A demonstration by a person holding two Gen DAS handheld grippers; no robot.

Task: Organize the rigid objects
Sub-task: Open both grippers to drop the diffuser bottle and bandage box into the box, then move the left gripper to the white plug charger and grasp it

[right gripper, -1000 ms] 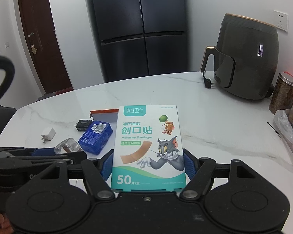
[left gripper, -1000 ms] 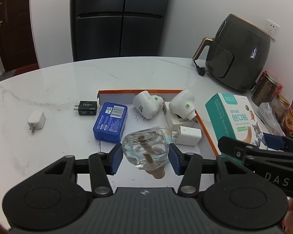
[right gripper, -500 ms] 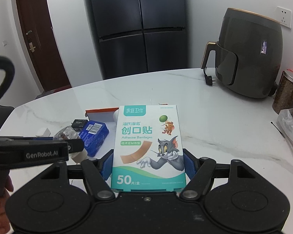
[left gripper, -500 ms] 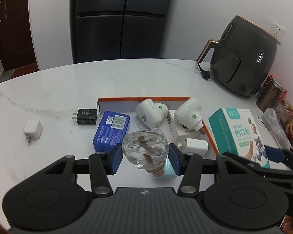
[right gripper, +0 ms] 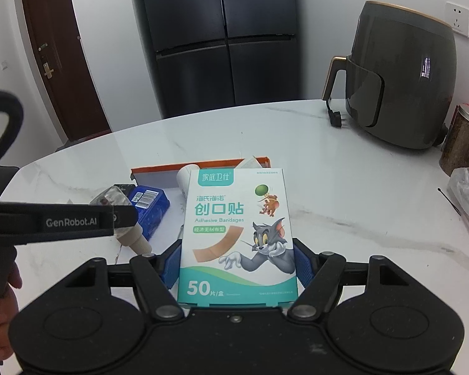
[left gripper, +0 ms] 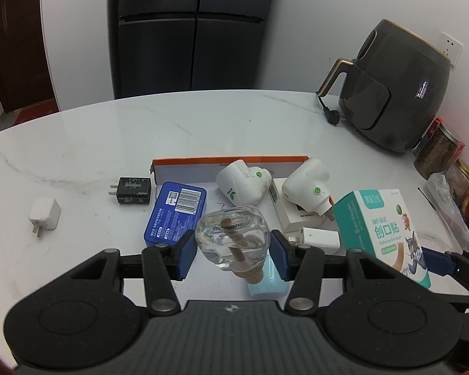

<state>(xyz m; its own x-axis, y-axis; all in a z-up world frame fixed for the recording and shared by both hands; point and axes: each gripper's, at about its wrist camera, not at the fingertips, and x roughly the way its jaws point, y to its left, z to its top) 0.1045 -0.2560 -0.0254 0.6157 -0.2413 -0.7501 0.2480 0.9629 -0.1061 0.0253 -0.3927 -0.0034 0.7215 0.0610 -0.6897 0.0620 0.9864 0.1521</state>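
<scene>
My left gripper [left gripper: 233, 257] is shut on a clear glass refill bottle [left gripper: 231, 237] with a brown wick and beige neck, held above the near part of the orange-rimmed tray [left gripper: 228, 160]. My right gripper [right gripper: 234, 265] is shut on a white and teal adhesive bandage box [right gripper: 237, 234], held upright at the tray's right side; the same bandage box [left gripper: 381, 231] shows in the left wrist view. In the tray lie a blue tin [left gripper: 176, 212], two white plug-in devices [left gripper: 242, 182] [left gripper: 308, 187], a white box [left gripper: 289, 211] and a white charger [left gripper: 320, 237].
A black charger [left gripper: 131, 190] and a white charger [left gripper: 44, 214] lie on the marble table [left gripper: 93, 143] left of the tray. A dark air fryer [left gripper: 394, 90] stands at the back right, with jars [left gripper: 437, 153] and a plastic bag along the right edge. A light blue item [left gripper: 267, 286] lies under the bottle.
Both grippers have drifted slightly back and to the left over the tray with their loads; the tray's contents now sit further right in the left wrist view. Grips are unchanged.
</scene>
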